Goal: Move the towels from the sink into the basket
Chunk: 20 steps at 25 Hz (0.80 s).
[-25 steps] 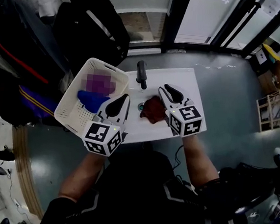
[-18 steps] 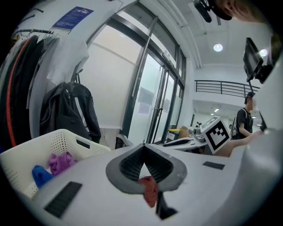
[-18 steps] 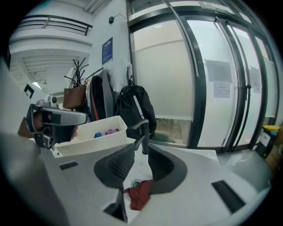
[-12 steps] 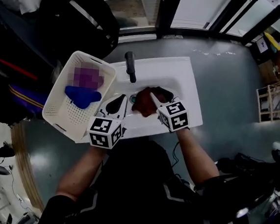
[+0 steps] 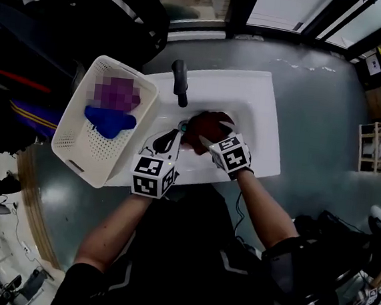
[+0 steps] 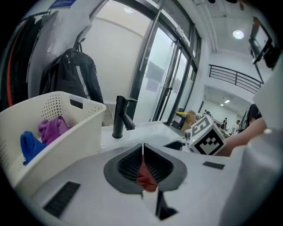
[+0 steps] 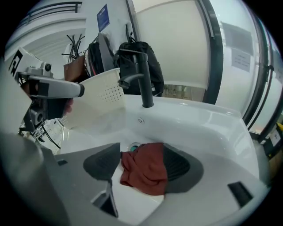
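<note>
White sink (image 5: pixel 249 100) under me, black backpack (image 5: pixel 116 20) on the floor beyond it. White perforated basket (image 5: pixel 77 147) sits tilted against the sink's left edge. Black faucet (image 5: pixel 179 82) is upright at the back of the basin.

Both my grippers are down in the basin, tips near each other. My right gripper (image 7: pixel 142 152): fingers released, jaws have just been opening and stand wide. The red towel (image 5: pixel 203 126) is between them, crumpled on the basin floor and not lifted. Its right edge sits against the right pad, no squeeze visible. My left gripper (image 6: pixel 142 148): fingers clenched, jaws down to a narrow slit. A sliver of red towel shows in that slit. I can't tell whether it's nipped or only seen through the gap. Its tip is just left of the towel, by the drain (image 7: pixel 134 147).

So one towel is left in the sink, next to the drain and in front of the faucet. In the basket: blue towel (image 5: pixel 108 120) near the middle, purple towel (image 6: pixel 54 128) touching it on the far side
</note>
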Tool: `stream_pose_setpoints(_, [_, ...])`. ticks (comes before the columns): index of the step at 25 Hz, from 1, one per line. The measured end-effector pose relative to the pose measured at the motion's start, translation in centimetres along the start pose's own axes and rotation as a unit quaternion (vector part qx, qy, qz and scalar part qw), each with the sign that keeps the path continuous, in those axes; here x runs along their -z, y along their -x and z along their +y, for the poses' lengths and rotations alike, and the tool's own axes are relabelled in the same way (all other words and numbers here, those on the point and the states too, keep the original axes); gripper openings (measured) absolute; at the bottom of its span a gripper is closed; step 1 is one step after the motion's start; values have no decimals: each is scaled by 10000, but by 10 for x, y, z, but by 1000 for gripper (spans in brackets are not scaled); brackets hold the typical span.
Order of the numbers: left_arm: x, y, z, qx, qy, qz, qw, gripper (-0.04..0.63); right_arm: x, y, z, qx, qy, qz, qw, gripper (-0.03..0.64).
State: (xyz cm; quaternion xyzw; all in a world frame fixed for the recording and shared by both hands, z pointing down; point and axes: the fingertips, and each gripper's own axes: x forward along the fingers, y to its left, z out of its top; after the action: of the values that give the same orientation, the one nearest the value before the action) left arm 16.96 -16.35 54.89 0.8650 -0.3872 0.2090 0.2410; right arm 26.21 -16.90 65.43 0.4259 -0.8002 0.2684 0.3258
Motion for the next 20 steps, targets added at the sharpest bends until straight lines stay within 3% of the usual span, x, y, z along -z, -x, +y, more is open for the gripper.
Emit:
stream_pose_setpoints(9, [48, -37, 27, -456, 118, 679, 9966, 3, 38, -46, -19, -143, -60, 650, 9978, 360])
stream_pose_setpoints(13, [69, -52, 41, -487, 472, 987, 9928, 3, 53, -65, -33, -164, -95, 821, 9964, 373])
stream_pose_setpoints(20, [87, -70, 49, -615, 501, 1271, 9887, 3, 63, -84, -42, -255, -52, 1036, 9943, 383])
